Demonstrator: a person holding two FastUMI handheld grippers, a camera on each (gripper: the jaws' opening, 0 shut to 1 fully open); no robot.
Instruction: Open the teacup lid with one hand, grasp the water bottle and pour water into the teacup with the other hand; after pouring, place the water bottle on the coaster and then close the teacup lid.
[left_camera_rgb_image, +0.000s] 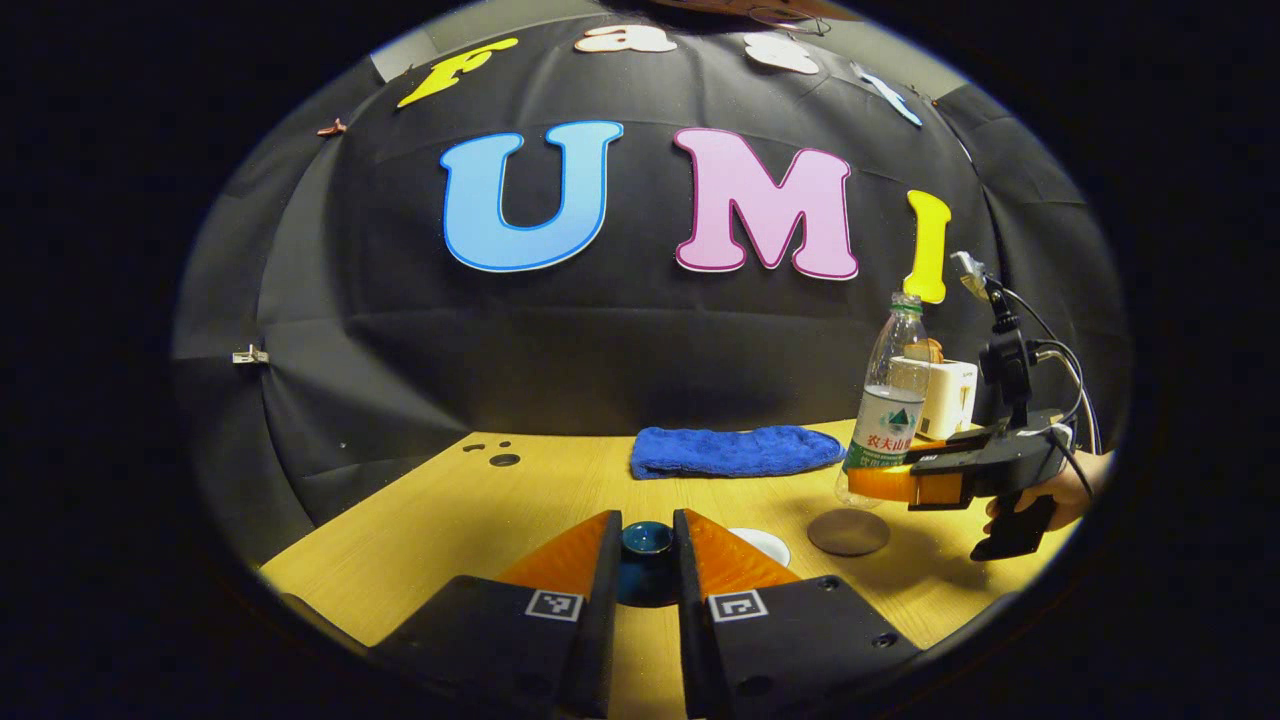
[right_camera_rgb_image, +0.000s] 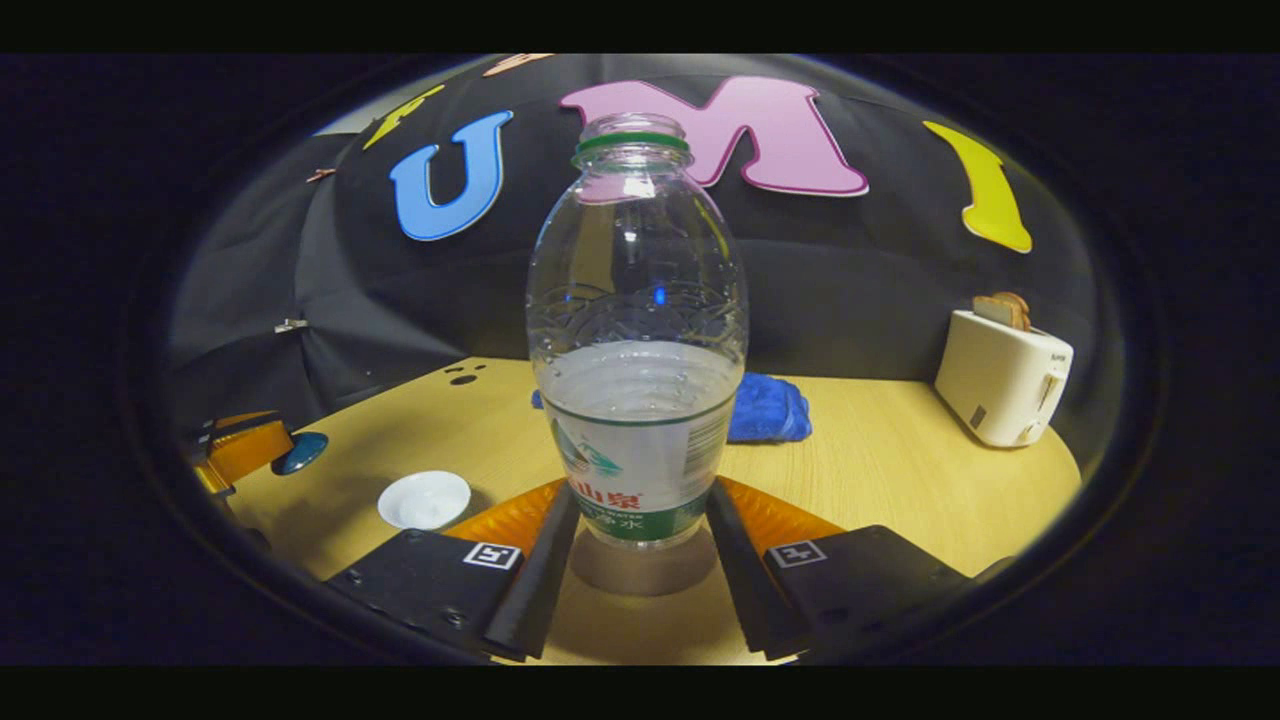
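Observation:
My left gripper (left_camera_rgb_image: 646, 525) is shut on the dark blue teacup lid (left_camera_rgb_image: 646, 572), holding it low over the table. The white teacup (left_camera_rgb_image: 768, 545) stands uncovered just right of it, partly behind a finger. My right gripper (right_camera_rgb_image: 642, 490) is shut on the lower part of the clear water bottle (right_camera_rgb_image: 637, 400). The bottle is upright, uncapped and about half full. It hangs just over the round brown coaster (right_camera_rgb_image: 640, 572). In the left gripper view the bottle (left_camera_rgb_image: 890, 400) and right gripper (left_camera_rgb_image: 882, 486) are at the right, above the coaster (left_camera_rgb_image: 848, 532). In the right gripper view the teacup (right_camera_rgb_image: 424, 499) and the left gripper (right_camera_rgb_image: 245, 452) with the lid (right_camera_rgb_image: 300, 452) are at the left.
A blue towel (left_camera_rgb_image: 735, 450) lies at the back of the wooden table (left_camera_rgb_image: 480, 520). A white toaster (right_camera_rgb_image: 1005, 375) with bread in it stands at the back right. A hand (left_camera_rgb_image: 1065, 490) holds the right gripper. Small dark holes (left_camera_rgb_image: 503, 459) mark the table's far left.

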